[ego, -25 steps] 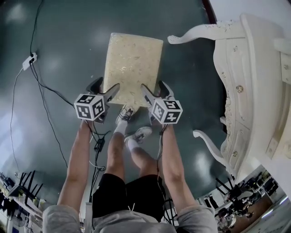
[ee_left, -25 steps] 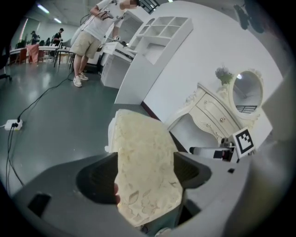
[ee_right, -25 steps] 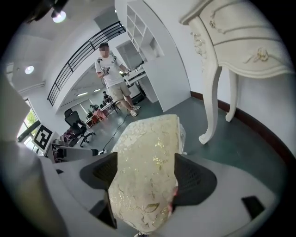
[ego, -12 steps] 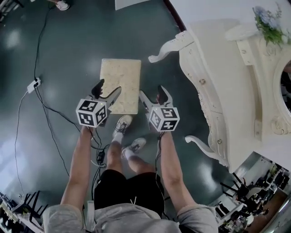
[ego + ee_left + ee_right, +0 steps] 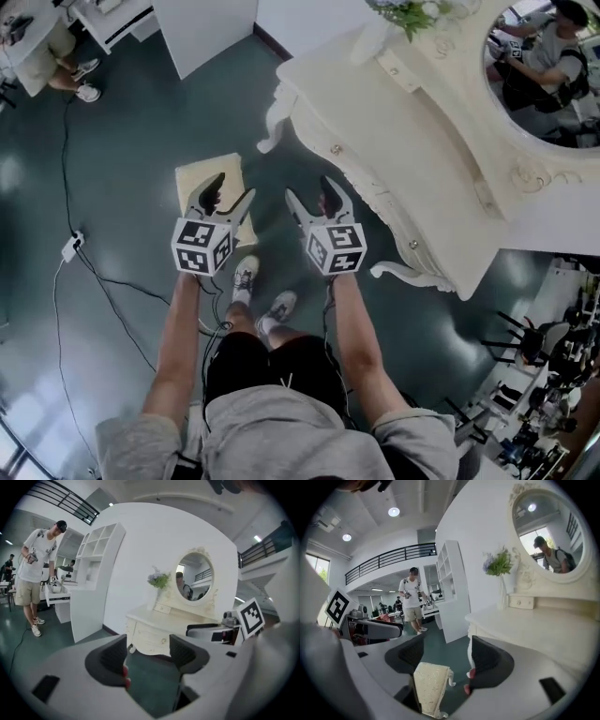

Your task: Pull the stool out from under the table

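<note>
The stool point(image 5: 204, 178), with its cream padded top, stands on the dark green floor left of the white dressing table point(image 5: 394, 141), out from under it. My left gripper point(image 5: 230, 193) hangs above the stool's near right corner and hides part of it. My right gripper point(image 5: 312, 195) is beside it, over bare floor by the table's front. Both pairs of jaws are closing with nothing between them. In the right gripper view the stool point(image 5: 429, 686) shows low down beyond the gripper point(image 5: 445, 656), with the table point(image 5: 534, 625) at right. The left gripper point(image 5: 149, 656) faces the table point(image 5: 159, 630).
A black cable and white power strip point(image 5: 73, 246) lie on the floor at left. My feet point(image 5: 246, 277) are just behind the stool. A person point(image 5: 40, 573) stands by a white shelf unit point(image 5: 93, 573). An oval mirror point(image 5: 544, 66) and flowers point(image 5: 412, 14) sit on the table.
Both grippers have risen away from the stool's near edge. The view has swung up, so the stool looks smaller and farther off, and the table top and mirror have come into view.
</note>
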